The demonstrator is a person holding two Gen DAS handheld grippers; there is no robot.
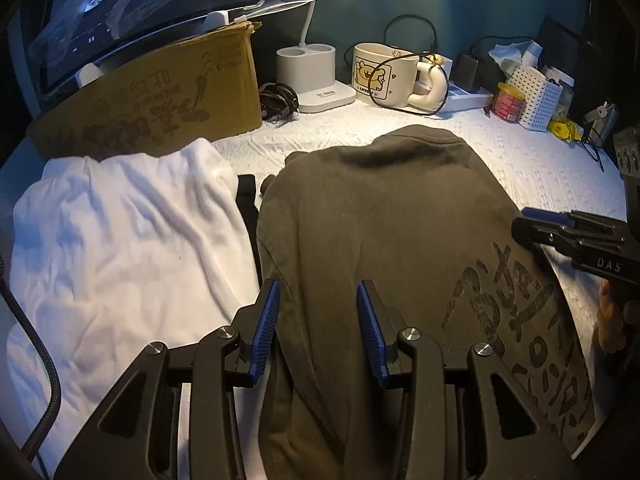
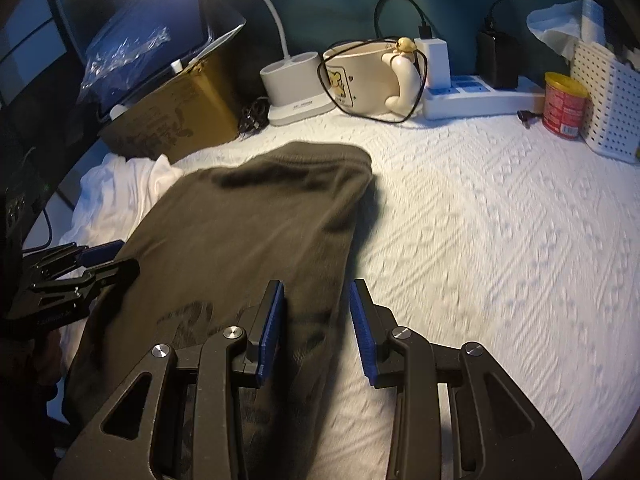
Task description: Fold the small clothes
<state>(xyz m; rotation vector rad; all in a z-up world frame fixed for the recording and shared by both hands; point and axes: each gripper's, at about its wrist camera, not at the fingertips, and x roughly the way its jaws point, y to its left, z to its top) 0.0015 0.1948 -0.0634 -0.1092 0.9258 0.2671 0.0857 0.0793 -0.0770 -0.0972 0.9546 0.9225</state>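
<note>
A dark olive garment [image 1: 380,208] with black print lies lengthwise on the white textured cloth [image 2: 480,240]. My left gripper [image 1: 318,286] hovers over the garment's near left part. Its blue pads [image 1: 268,320] stand apart, with the fabric showing below the gap. My right gripper [image 2: 317,284] is over the near right edge of the garment [image 2: 248,216], also open, and that edge runs under the gap. Each gripper shows in the other view: the right gripper [image 1: 528,226] at the garment's right side, the left gripper [image 2: 124,258] at its left side. A white garment [image 1: 120,232] lies crumpled to the left.
Along the back stand a cardboard box [image 1: 160,96] with a tablet [image 1: 120,20] on it, a lamp base [image 1: 308,68], a cream mug [image 1: 380,76], a power strip [image 2: 480,98], a red can [image 2: 564,106] and a white perforated basket [image 2: 612,108]. A black cable [image 1: 40,360] runs at the left edge.
</note>
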